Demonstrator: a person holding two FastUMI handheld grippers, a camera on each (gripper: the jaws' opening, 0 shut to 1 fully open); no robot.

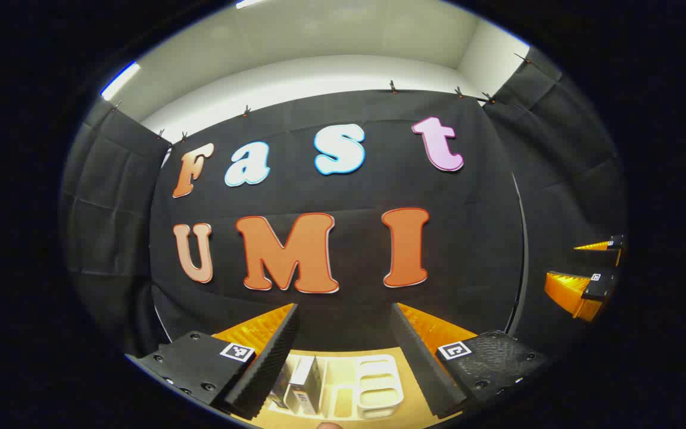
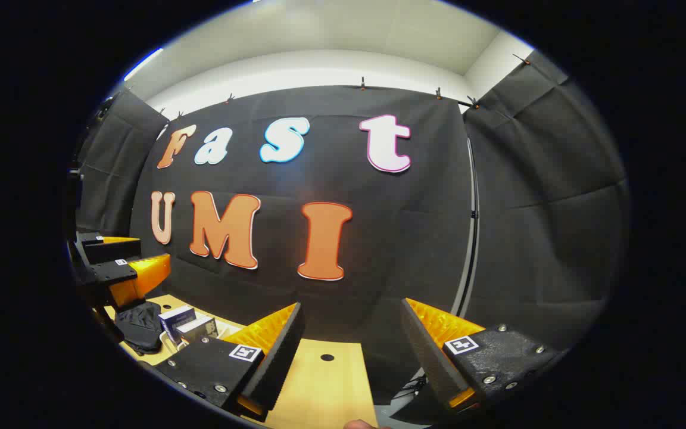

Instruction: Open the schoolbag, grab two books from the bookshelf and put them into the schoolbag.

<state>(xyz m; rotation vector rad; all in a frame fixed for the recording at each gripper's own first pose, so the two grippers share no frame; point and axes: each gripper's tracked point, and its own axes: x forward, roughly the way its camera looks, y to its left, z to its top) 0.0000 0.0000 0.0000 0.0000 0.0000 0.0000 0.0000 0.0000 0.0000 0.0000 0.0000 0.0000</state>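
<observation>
In the left gripper view my left gripper (image 1: pixel 346 310) is open and held high above the wooden table (image 1: pixel 414 405), with nothing between its fingers. Below it stands a white bookshelf rack (image 1: pixel 376 387) with books (image 1: pixel 304 384) upright in its left part. My right gripper (image 1: pixel 587 271) shows far off at the right edge, open. In the right gripper view my right gripper (image 2: pixel 352 313) is open and empty over the table (image 2: pixel 319 387). The dark schoolbag (image 2: pixel 139 325) lies at the lower left, with books (image 2: pixel 179 322) just to its right. My left gripper (image 2: pixel 119 262) hangs above the bag, open.
The black cloth wall stands close behind the table on all sides. A small round hole (image 2: pixel 327 357) marks the tabletop near its back edge. A fingertip (image 2: pixel 358 424) shows at the bottom edge of the right gripper view.
</observation>
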